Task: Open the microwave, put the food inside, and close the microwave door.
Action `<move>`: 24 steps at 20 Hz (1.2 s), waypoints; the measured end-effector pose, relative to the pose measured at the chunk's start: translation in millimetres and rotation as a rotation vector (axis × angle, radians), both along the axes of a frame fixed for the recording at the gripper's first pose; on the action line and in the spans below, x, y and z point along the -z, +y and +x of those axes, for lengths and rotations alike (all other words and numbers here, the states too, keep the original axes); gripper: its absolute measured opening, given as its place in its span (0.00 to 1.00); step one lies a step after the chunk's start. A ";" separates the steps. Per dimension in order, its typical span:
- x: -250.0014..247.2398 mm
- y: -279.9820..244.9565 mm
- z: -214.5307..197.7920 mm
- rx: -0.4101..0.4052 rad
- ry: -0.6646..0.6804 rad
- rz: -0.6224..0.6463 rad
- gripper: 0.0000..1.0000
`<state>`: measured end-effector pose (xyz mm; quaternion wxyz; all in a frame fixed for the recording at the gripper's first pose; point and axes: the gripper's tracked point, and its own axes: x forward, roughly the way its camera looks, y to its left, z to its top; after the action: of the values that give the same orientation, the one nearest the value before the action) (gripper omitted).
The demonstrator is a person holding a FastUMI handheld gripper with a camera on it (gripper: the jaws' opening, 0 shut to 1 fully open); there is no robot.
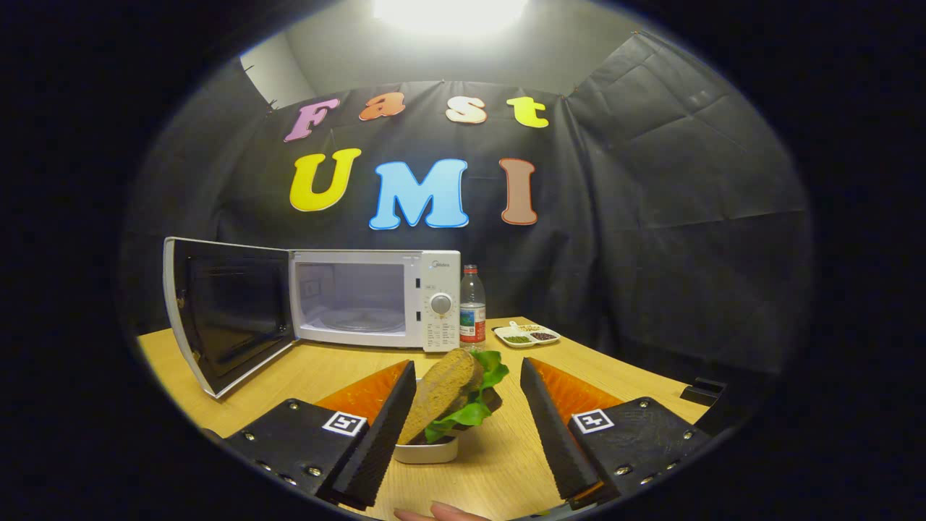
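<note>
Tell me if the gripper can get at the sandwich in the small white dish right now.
Probably yes. The gripper has its fingers open, and the brown bread sandwich with green lettuce in its small white dish sits between them, against the left finger, with nothing in the way.

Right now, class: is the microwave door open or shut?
Open. The microwave door is swung wide on its hinge, showing the bare cavity. The open gripper has the food between its fingers, not yet clamped.
</note>
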<state>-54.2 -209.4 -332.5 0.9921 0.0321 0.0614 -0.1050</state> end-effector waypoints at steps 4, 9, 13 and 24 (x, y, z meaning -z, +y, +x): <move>30.9 -2.6 14.9 -0.049 0.064 0.131 0.88; 47.6 14.2 30.0 -0.147 0.110 0.337 0.65; 44.4 13.2 34.5 -0.166 0.102 0.480 0.25; -33.7 62.5 52.1 -0.235 0.024 0.384 0.21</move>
<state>-2.1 -146.9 -298.8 0.9724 0.2117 0.0952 0.0244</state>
